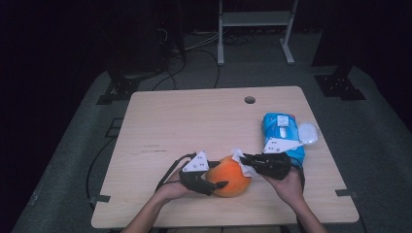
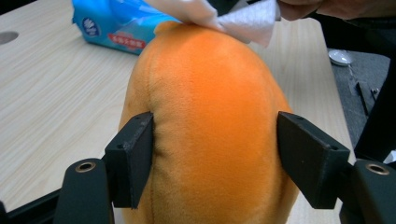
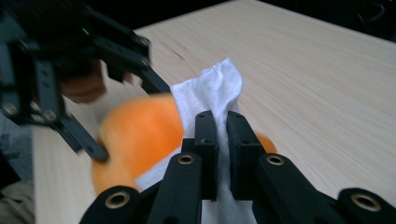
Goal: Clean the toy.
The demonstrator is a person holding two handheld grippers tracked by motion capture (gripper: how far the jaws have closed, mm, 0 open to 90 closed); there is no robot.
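An orange plush toy [image 1: 234,177] lies near the table's front edge. My left gripper [image 1: 222,174] comes at it from the left. Its pads [image 2: 135,156] press on both sides of the plush toy [image 2: 210,116]. My right gripper [image 1: 246,159] reaches in from the right and is shut on a white wipe [image 1: 239,156]. The wipe [image 2: 245,21] rests against the top of the toy. In the right gripper view the closed gripper [image 3: 222,128] pinches the wipe [image 3: 212,88], with the blurred toy [image 3: 137,137] behind it.
A blue pack of wipes [image 1: 281,131] lies on the table [image 1: 194,121] at the right, just behind my right gripper. A small white rounded object [image 1: 307,132] sits by the right edge. A cable hole [image 1: 249,100] is at the back. A metal frame [image 1: 255,22] stands beyond.
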